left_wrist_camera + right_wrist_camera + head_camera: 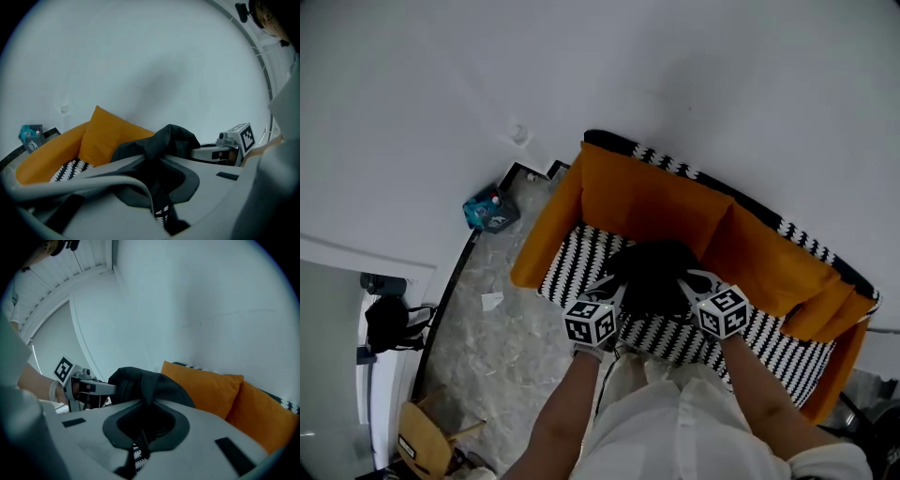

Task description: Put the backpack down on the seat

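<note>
Step in hand: the carry-and-lower, set-down not yet done. You have the black backpack [654,274] slung between both tools over the sofa [861,281]. It sits above the black-and-white patterned seat [574,255], close to the orange back cushions [649,202] at the far side. Left gripper [613,292]: jaws drawn narrow, pinching a fold of the bag's dark fabric, with a strap hanging down from between them in its own view [157,185]. Right gripper [694,283]: the same, nipped tight on the fabric at the bag's other side [140,425]. Each tool shows in the other's view, close across the bunched top of the bag. Whether the bag's base touches the seat cannot be told from the head view, as its bulk hides the underside. The patterned seat shows below the jaws in both gripper views, so my reading is that the bag hangs clear. Next move, as I judge it: lower both tools together and level until the seat bears the weight and the fabric goes slack, then let the jaws part. Containers: the backpack shows no open mouth, contents unseen. A blue box [490,210] lies on the floor [487,347] in the far left corner by the wall, contents not readable.
</note>
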A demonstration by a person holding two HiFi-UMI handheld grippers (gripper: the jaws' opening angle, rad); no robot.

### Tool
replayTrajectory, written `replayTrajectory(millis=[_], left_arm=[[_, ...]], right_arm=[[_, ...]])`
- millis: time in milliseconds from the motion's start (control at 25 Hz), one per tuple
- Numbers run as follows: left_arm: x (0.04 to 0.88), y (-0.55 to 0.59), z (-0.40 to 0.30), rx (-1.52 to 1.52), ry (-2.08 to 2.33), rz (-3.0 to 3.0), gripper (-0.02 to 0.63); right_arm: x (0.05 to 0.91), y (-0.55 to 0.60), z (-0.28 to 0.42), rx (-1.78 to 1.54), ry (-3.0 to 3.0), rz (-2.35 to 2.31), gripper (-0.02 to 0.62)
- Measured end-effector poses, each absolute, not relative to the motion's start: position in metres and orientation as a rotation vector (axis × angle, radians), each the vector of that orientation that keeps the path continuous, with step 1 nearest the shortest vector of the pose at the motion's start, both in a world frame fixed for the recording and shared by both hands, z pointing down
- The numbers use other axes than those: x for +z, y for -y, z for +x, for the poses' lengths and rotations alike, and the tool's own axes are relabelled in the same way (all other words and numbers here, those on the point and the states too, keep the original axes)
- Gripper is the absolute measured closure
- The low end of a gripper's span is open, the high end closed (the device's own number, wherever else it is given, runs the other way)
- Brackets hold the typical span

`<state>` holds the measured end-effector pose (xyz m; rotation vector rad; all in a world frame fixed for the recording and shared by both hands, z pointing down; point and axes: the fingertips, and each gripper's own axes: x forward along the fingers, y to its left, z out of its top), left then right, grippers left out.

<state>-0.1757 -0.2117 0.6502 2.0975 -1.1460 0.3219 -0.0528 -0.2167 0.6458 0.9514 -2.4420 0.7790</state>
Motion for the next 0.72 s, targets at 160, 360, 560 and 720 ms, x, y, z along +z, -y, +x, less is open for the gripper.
replayTrajectory(millis=[160,360,560,720], left_arm=[[0.676,0.210,-0.167,0.383,1.120,2.059,0.561],[0.706,0.203,-0.162,0.451,1.103,2.002,0.561],[0.721,0.193,-0.156,0.464,1.091,1.973,0.561],[0.726,0.194,-0.151,0.487,1.082,1.980,0.561]], right_arm=[[0.676,0.215,-0.044,0.842,2.375,0.959,0.574],[0.706,0.207,-0.038,0.897,2.303,0.947,0.574],[0.724,0.198,-0.031,0.943,2.264,0.945,0.574],[0.731,0.198,-0.026,0.961,2.245,0.950,0.574]])
